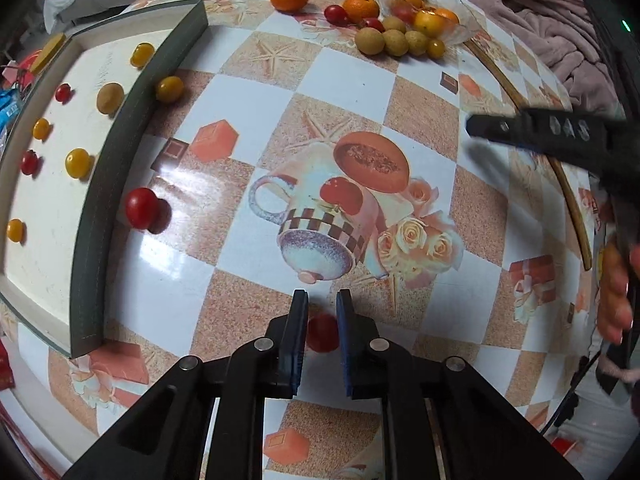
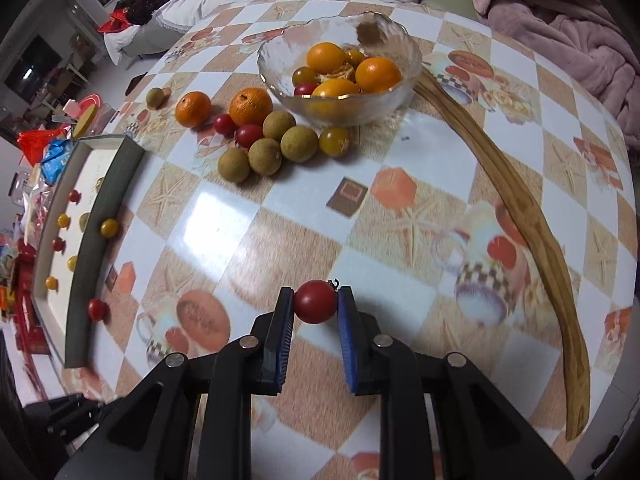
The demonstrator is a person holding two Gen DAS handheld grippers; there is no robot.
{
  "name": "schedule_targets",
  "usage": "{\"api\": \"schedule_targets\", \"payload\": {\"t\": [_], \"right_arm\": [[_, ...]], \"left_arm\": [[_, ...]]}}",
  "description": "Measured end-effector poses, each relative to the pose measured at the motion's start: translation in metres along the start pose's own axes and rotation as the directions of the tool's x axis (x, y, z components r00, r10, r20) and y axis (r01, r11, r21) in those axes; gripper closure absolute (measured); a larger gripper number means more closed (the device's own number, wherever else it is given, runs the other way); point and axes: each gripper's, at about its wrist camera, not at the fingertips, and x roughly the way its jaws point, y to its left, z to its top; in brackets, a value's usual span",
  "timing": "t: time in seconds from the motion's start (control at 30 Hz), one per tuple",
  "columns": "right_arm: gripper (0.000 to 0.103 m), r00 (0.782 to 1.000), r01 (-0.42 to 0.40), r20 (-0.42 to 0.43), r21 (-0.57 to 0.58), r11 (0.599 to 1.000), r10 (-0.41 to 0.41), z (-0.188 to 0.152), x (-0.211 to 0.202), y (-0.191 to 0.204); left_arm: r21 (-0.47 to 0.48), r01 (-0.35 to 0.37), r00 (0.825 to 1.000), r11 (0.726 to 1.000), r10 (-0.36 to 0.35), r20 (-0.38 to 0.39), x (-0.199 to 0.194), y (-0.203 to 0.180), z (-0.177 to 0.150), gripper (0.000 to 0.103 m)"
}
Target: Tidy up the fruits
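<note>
Red cherry tomato (image 2: 315,301) sat clamped between the pads of the right gripper (image 2: 316,304), fingers closed onto its sides, carried above the checked tablecloth (image 2: 280,216). A second red tomato (image 1: 322,333) showed between the fingers of the left gripper (image 1: 322,300); the jaws stood narrowly apart, but whether the pads pressed the fruit or it merely lay under them could not be told. Far to the left of both grippers lay the tray (image 1: 86,240), with small red and yellow tomatoes and one brownish fruit spread inside it, well apart from each other. Just outside its near wall rested a loose red tomato (image 1: 141,207) and a yellow one (image 1: 169,89), so these were not yet in. Ahead of the right gripper stood the glass bowl (image 2: 280,80), holding oranges and a few small tomatoes. In front of the bowl lay a loose cluster: two oranges (image 2: 251,106), two red tomatoes (image 2: 249,135), four brown longans (image 2: 264,156), one yellow tomato (image 2: 334,141); one more brown fruit (image 2: 154,97) sat apart, further left. A wooden stick (image 2: 532,216) curved along the right side. Judgement: sorting partly done, several small fruits in the tray; both held tomatoes, the two strays and the cluster remained.
</note>
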Motion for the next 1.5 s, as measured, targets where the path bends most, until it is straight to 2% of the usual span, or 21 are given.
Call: {"api": "schedule_targets", "payload": {"t": [0.27, 0.57, 0.6, 0.63, 0.67, 0.7, 0.73, 0.8, 0.97, 1.03, 1.07, 1.1, 1.17, 1.23, 1.3, 1.33, 1.5], "right_arm": [[0.079, 0.999, -0.032, -0.031, 0.048, 0.998, 0.033, -0.038, -0.023, 0.003], [0.079, 0.996, -0.047, -0.066, 0.084, 0.995, 0.052, -0.065, -0.027, 0.003], [0.079, 0.996, -0.048, -0.068, 0.087, 0.995, 0.054, -0.067, -0.027, 0.002], [0.079, 0.996, -0.048, -0.071, 0.090, 0.995, 0.055, -0.069, -0.027, 0.002], [0.079, 0.996, -0.049, -0.074, 0.092, 0.995, 0.055, -0.070, -0.027, 0.002], [0.079, 0.996, -0.049, -0.076, 0.094, 0.994, 0.056, -0.072, -0.027, 0.001], [0.079, 0.995, -0.049, -0.077, 0.096, 0.994, 0.057, -0.073, -0.027, 0.001], [0.079, 0.995, -0.049, -0.078, 0.100, 0.994, 0.057, -0.075, -0.027, 0.000], [0.079, 0.995, -0.046, -0.086, 0.107, 0.993, 0.056, -0.078, -0.027, -0.003], [0.079, 0.995, -0.046, -0.084, 0.109, 0.993, 0.055, -0.079, -0.027, -0.003], [0.079, 0.995, -0.046, -0.084, 0.109, 0.993, 0.056, -0.079, -0.027, -0.003], [0.079, 0.995, -0.046, -0.083, 0.109, 0.993, 0.055, -0.080, -0.028, -0.003], [0.079, 0.995, -0.046, -0.084, 0.112, 0.993, 0.056, -0.082, -0.028, -0.002], [0.079, 0.995, -0.046, -0.082, 0.115, 0.992, 0.056, -0.083, -0.029, -0.001], [0.079, 0.995, -0.048, -0.082, 0.117, 0.992, 0.058, -0.084, -0.029, 0.000], [0.079, 0.995, -0.050, -0.081, 0.118, 0.992, 0.059, -0.085, -0.030, 0.002], [0.079, 0.995, -0.059, -0.071, 0.114, 0.992, 0.067, -0.085, -0.034, 0.008]], "left_arm": [[0.026, -0.005, 1.000, 1.000, 0.004, 0.018, -0.020, 0.010, 0.003, 0.087], [0.089, -0.030, 1.000, 0.996, 0.029, 0.010, -0.011, -0.013, -0.009, 0.086], [0.098, -0.040, 0.999, 0.994, 0.039, 0.013, -0.011, -0.014, -0.009, 0.077], [0.102, -0.052, 0.999, 0.993, 0.050, 0.019, -0.011, -0.015, -0.010, 0.045], [0.100, -0.076, 0.997, 0.992, 0.073, 0.033, -0.011, -0.016, -0.009, 0.031], [0.093, -0.100, 0.993, 0.991, 0.094, 0.065, -0.014, -0.016, -0.010, 0.026], [0.088, -0.101, 0.992, 0.991, 0.093, 0.086, -0.016, -0.015, -0.011, 0.026], [0.090, -0.096, 0.994, 0.991, 0.091, 0.056, -0.010, -0.014, -0.009, 0.026], [0.102, -0.130, 0.991, 0.986, 0.126, 0.040, -0.001, -0.013, -0.014, 0.027], [0.089, -0.145, 0.989, 0.985, 0.142, 0.037, 0.002, -0.009, -0.016, 0.029], [0.079, -0.147, 0.989, 0.986, 0.145, 0.033, 0.004, -0.007, -0.016, 0.034], [0.070, -0.146, 0.989, 0.987, 0.145, 0.019, 0.008, -0.003, -0.015, 0.049], [0.065, -0.141, 0.990, 0.988, 0.139, 0.025, 0.006, 0.001, -0.017, 0.060], [0.088, -0.141, 0.990, 0.986, 0.139, 0.027, 0.004, 0.000, -0.019, 0.079], [0.095, -0.127, 0.992, 0.987, 0.126, 0.017, 0.003, 0.000, -0.020, 0.088], [0.092, -0.117, 0.993, 0.989, 0.116, 0.010, 0.002, 0.002, -0.021, 0.092], [0.080, -0.108, 0.994, 0.991, 0.107, 0.014, -0.011, 0.011, -0.026, 0.093]]}}
